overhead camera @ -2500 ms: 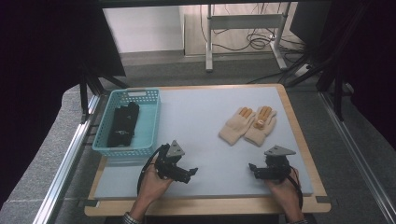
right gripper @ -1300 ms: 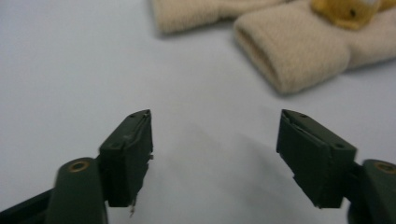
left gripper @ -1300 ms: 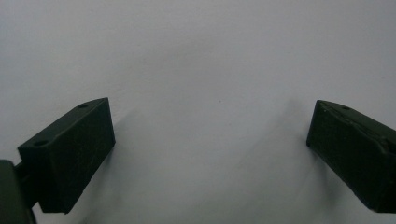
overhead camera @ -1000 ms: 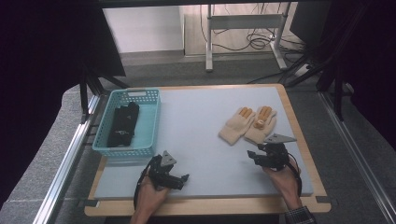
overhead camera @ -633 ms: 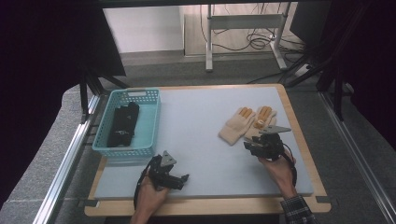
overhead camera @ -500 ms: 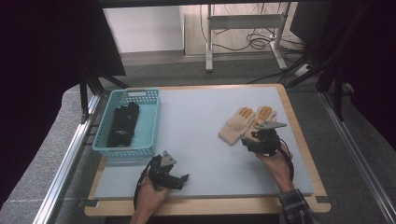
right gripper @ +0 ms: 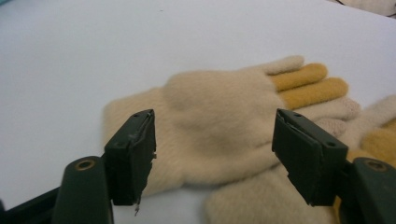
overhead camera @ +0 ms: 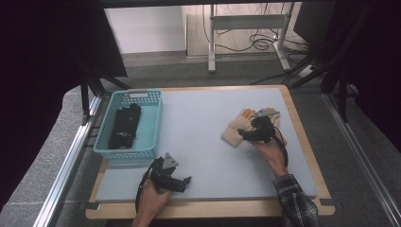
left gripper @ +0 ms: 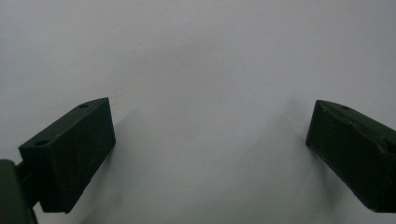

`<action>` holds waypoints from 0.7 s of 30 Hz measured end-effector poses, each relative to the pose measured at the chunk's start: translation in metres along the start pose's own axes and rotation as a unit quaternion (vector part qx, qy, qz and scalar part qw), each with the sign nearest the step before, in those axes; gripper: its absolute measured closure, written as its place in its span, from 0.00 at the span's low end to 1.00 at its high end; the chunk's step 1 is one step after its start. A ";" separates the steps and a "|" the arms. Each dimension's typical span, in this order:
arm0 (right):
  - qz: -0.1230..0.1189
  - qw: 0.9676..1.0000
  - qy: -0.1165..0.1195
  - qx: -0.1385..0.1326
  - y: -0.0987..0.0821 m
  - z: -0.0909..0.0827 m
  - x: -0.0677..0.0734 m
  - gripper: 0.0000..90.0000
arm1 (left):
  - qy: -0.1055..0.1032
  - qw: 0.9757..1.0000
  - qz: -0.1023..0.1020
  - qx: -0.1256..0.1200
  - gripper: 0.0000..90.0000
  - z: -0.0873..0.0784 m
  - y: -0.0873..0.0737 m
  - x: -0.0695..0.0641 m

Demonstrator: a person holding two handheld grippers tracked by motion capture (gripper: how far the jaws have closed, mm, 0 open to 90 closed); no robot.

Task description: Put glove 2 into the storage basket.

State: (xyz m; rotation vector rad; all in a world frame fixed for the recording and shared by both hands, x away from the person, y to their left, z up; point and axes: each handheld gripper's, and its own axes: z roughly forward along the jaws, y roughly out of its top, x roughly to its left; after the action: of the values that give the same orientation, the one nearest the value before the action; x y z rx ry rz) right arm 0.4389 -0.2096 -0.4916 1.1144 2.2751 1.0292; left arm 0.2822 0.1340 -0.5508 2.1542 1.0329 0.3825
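Observation:
A pair of cream knit gloves with mustard-yellow fingers lies flat on the grey mat, right of centre. The left glove partly overlaps the other glove. My right gripper hovers low over the pair, pointing at the left glove's cuff. Its jaws have just been opening and stand wide to either side of that glove without pressing on it. My left gripper rests near the mat's front edge, open over bare mat.
A teal plastic basket stands at the mat's left side with a dark pair of gloves inside. The mat lies on a wooden board with metal rails on both sides. A desk frame and cables stand beyond the far edge.
The right gripper has moved away from the front right of the mat, forward and left onto the cream gloves, and its jaws have spread. The left gripper has stayed put over the last second.

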 end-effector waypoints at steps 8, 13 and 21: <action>0.002 1.000 -0.011 0.011 0.011 0.030 -0.005 0.27 | 0.000 1.000 -0.001 0.000 0.02 0.000 0.000 0.000; -0.002 0.999 -0.026 0.026 0.018 0.049 -0.008 0.26 | 0.000 1.000 -0.001 0.000 0.02 0.000 0.000 0.000; -0.010 0.998 -0.008 0.058 0.014 0.061 -0.003 0.47 | 0.000 1.000 -0.001 -0.001 0.02 0.000 0.000 0.000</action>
State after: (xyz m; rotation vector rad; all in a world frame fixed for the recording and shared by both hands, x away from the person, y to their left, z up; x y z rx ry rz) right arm 0.4859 -0.1791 -0.5206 1.1386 2.3532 0.8880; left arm 0.2819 0.1340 -0.5508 2.1515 1.0355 0.3825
